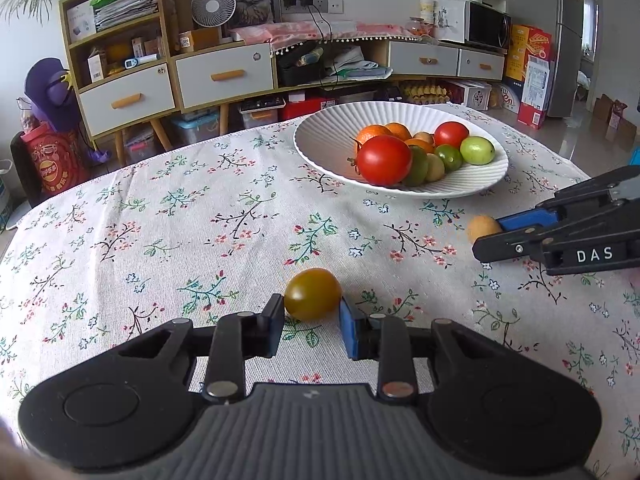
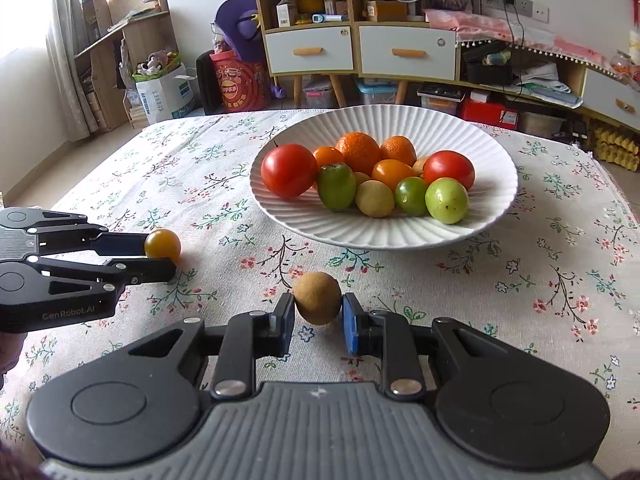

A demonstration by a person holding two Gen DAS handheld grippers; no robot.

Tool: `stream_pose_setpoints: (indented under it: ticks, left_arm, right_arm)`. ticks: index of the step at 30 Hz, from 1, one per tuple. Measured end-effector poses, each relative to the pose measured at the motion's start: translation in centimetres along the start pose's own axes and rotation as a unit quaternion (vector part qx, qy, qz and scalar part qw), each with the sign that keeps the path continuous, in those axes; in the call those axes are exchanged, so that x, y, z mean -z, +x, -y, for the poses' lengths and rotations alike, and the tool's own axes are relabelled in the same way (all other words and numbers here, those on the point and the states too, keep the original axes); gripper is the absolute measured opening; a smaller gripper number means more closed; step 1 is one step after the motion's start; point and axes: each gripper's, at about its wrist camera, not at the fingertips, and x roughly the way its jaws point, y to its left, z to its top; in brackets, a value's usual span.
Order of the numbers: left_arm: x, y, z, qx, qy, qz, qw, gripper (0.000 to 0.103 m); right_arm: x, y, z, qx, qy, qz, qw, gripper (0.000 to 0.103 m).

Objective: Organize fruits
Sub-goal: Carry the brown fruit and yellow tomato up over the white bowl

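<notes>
My left gripper (image 1: 312, 306) is shut on a yellow-brown cherry tomato (image 1: 313, 294), held just over the flowered tablecloth. In the right wrist view that same tomato (image 2: 162, 245) sits between the left gripper's (image 2: 160, 254) pads at the left. My right gripper (image 2: 318, 306) is shut on a small tan round fruit (image 2: 318, 298); the left wrist view shows this fruit (image 1: 483, 228) at the right gripper's (image 1: 486, 234) tips. Beyond both stands a white ribbed plate (image 1: 320, 128) (image 2: 492, 152) holding red tomatoes, oranges and green and yellowish fruits.
The flowered tablecloth (image 1: 200, 220) covers the whole table, with bare cloth to the left of the plate. Behind the table's far edge stand a cabinet with drawers (image 1: 224, 76), shelves, a fan and boxes on the floor.
</notes>
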Motion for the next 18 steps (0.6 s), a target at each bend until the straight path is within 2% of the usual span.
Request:
stream_pose_setpoints:
  ticks: [5, 8, 11, 14, 17, 18]
  left_arm:
    - [-0.3, -0.5, 0.3, 0.006, -0.006, 0.002, 1.0, 0.028]
    - [-0.8, -1.1, 0.4, 0.013, -0.01, 0.014, 0.9998, 0.02]
    - [-1.5, -1.6, 0.7, 0.022, -0.011, 0.023, 0.9994, 0.02]
    - [-1.6, -1.1, 1.3, 0.025, 0.006, 0.004, 0.9997, 0.02]
    - [-1.0, -0.7, 1.6, 0.007, 0.015, -0.001, 0.9999, 0.026]
    - [-0.8, -0.5, 1.6, 0.005, 0.014, -0.004, 0.9999, 0.033]
  right_arm:
    - [-0.1, -1.1, 0.9, -0.004, 0.008, 0.01, 1.0, 0.023]
    - [-0.6, -2.1, 1.1, -0.004, 0.006, 0.023, 1.0, 0.023]
    - [-1.1, -2.6, 1.6, -0.005, 0.015, 0.034, 0.999, 0.023]
    - [-1.6, -2.8, 2.0, -0.003, 0.022, 0.044, 0.999, 0.023]
    - [-1.5, -2.6, 2.2, -0.005, 0.025, 0.042, 0.999, 0.023]
    - [-1.3, -2.5, 2.1, -0.006, 0.023, 0.039, 0.999, 0.023]
